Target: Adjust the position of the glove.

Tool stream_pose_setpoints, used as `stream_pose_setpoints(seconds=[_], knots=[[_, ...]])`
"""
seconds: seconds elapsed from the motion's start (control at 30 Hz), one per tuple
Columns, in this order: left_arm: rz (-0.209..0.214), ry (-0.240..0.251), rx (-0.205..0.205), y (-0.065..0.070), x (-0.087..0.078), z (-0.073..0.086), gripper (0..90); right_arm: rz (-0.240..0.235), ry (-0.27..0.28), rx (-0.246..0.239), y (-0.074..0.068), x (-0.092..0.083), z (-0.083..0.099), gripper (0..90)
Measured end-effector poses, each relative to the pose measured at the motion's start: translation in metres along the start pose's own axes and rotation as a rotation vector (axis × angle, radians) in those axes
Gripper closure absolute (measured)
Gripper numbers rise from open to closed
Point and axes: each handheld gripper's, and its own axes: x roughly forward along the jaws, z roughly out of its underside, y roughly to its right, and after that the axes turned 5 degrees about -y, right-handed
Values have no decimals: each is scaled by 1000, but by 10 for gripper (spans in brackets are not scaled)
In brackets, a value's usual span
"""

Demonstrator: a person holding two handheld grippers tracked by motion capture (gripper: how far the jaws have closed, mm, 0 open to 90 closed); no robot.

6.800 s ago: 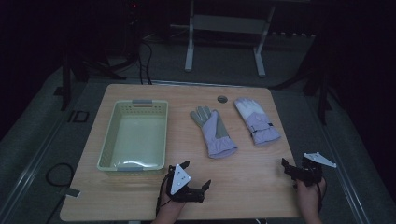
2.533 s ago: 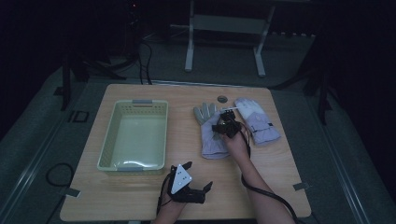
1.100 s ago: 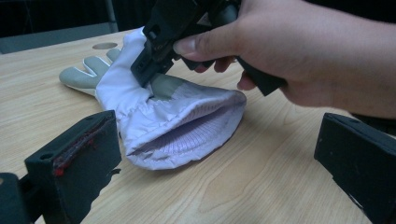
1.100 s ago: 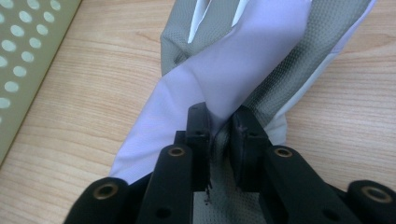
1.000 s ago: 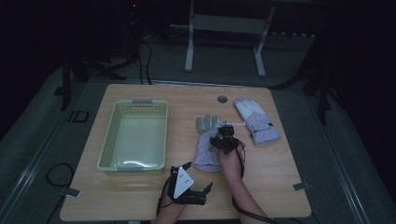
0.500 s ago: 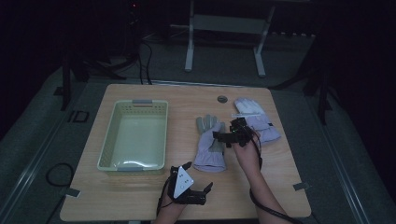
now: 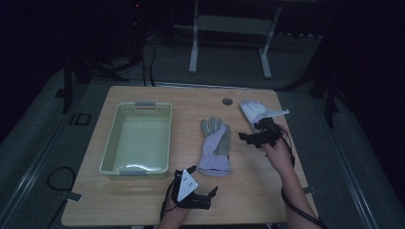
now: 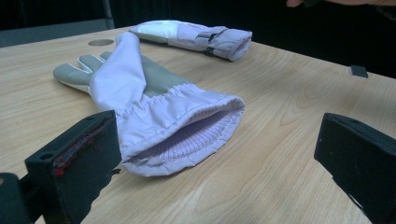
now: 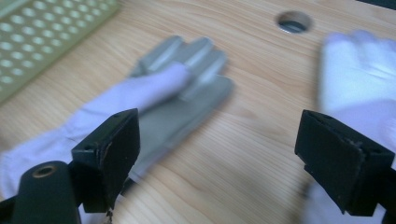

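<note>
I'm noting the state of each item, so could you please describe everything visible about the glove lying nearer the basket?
The lavender glove lies flat on the wooden table, palm side up, grey fingers pointing away from the person. It looks like soft fabric with a grey palm, a lavender strip folded over it, a gathered wrist and an open, ribbed-lined cuff that faces the left hand-held gripper. Nothing grips it.

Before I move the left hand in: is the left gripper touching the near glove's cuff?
Apart. The left gripper view shows the left gripper open, with bare table between its jaws and the glove cuff.
</note>
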Motion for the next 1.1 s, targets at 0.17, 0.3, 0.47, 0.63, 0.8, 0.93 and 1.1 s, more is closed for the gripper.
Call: stream_pose_setpoints(seconds=[0.17,0.3,0.47,0.63,0.8,0.93,1.1], knots=[[5,0,6,0,0,0,6,38,-18,7,23,-15,6,136],[5,-2,1,0,0,0,6,67,-6,-3,40,-22,8,145],[6,-4,-1,-1,0,0,6,64,-29,55,65,-27,12,145],[3,-6,-2,0,0,0,6,51,-31,132,87,-28,14,148],[6,-4,-5,-1,0,0,6,51,-62,166,104,-21,17,150],[5,-4,-5,-1,0,0,6,31,-79,211,115,-13,18,184],[8,-4,-5,-1,0,0,6,29,-102,234,128,0,16,147]])
